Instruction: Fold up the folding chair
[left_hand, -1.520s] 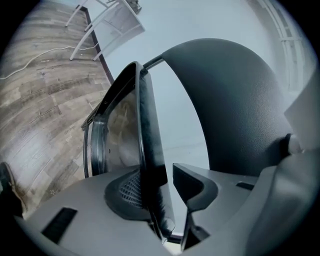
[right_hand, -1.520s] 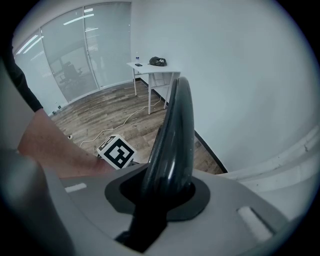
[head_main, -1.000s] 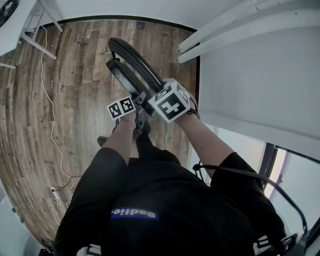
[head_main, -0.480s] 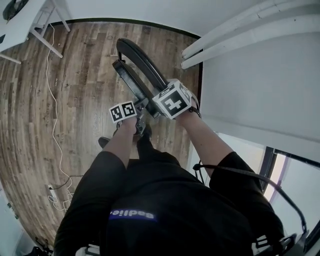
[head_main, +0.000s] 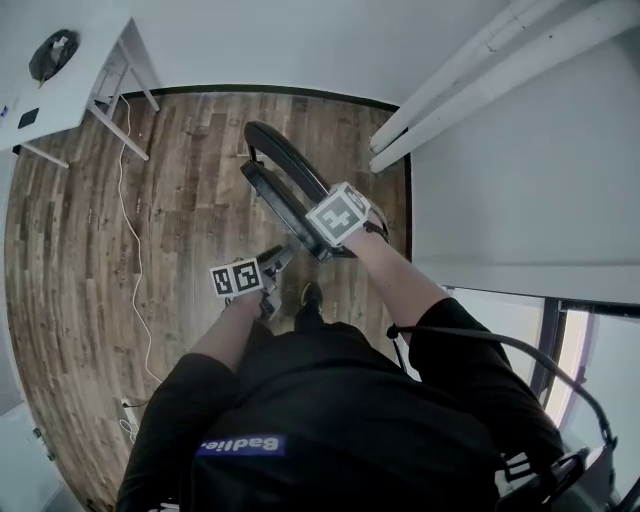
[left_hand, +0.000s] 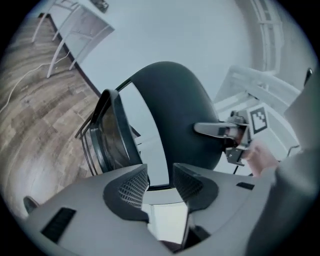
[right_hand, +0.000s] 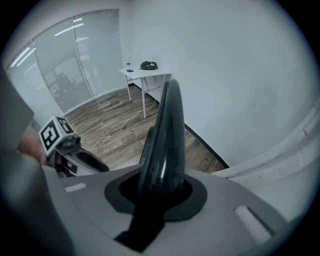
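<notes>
I've got the right gripper (right_hand: 159, 192) clamped on the chair (right_hand: 165, 130): a glossy black curved rim, upright on the plank floor (head_main: 170, 200) by the white wall (head_main: 300, 40). My left gripper (left_hand: 159, 181) gapes empty, its ribbed pads apart. The shirt (head_main: 330, 400) print looks like "Badlie".

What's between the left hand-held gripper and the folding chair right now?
Nothing but air. In the left gripper view the left hand-held gripper stands open and empty, with a bare gap up to the folding chair.
</notes>
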